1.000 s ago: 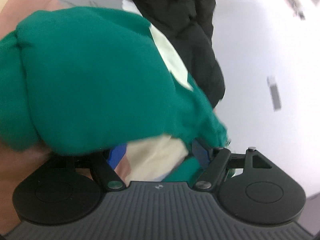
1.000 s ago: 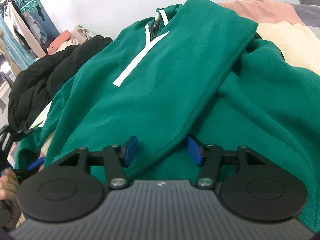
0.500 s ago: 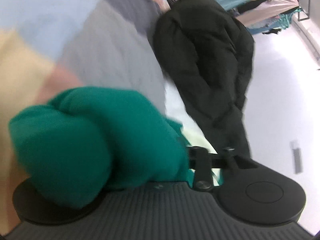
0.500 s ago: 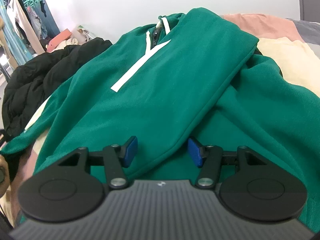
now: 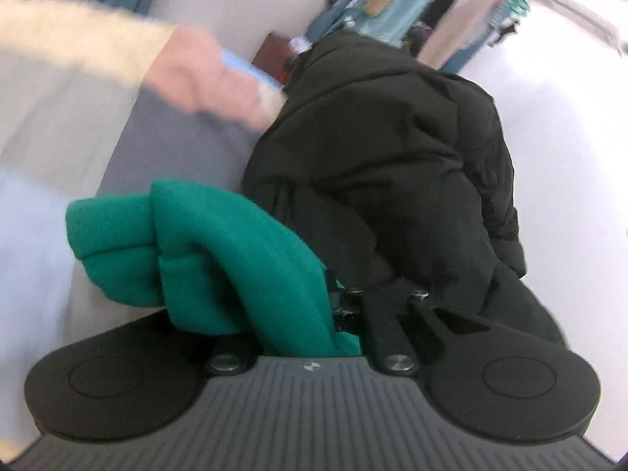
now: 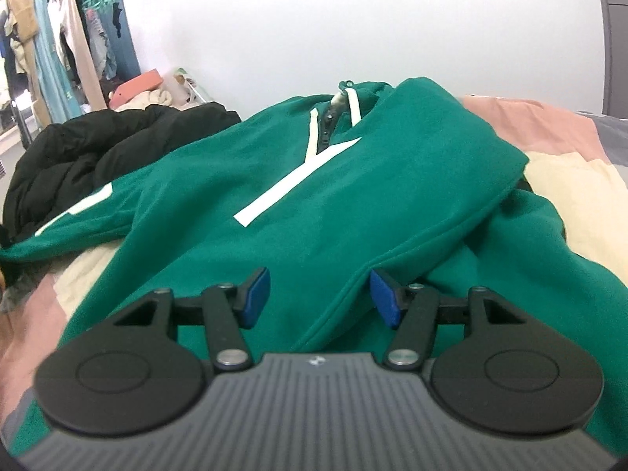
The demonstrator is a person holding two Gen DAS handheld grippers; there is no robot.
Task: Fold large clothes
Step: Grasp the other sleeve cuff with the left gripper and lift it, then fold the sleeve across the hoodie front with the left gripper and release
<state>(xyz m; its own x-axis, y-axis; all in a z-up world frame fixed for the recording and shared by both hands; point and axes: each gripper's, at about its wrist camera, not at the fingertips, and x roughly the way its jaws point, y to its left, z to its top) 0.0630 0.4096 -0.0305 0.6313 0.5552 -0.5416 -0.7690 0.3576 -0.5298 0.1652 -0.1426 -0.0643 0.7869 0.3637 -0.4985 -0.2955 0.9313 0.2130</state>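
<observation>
A green hoodie (image 6: 274,165) with a white stripe lies spread on the bed, its zip collar at the far end. My right gripper (image 6: 320,294) hovers low over its near hem. Its jaws are opening slightly, a fold edge runs between the blue pads (image 6: 257,294), and they do not press on it. One sleeve (image 6: 78,223) stretches out to the left. In the left wrist view a bunched end of green cloth (image 5: 219,251) fills my left gripper (image 5: 333,298). Those jaws are closing on it, and the cloth hides the left finger.
A black padded jacket (image 5: 392,165) lies heaped right behind the held cloth, and shows again at the left as the black jacket (image 6: 98,145). Patchwork bedding (image 6: 530,121) in pink, cream and grey covers the bed. A clothes rack (image 6: 59,39) stands by the far wall.
The left gripper closed on the green cloth, lifted it and swung round toward the black jacket. In the right view the sleeve is now pulled out straight to the left.
</observation>
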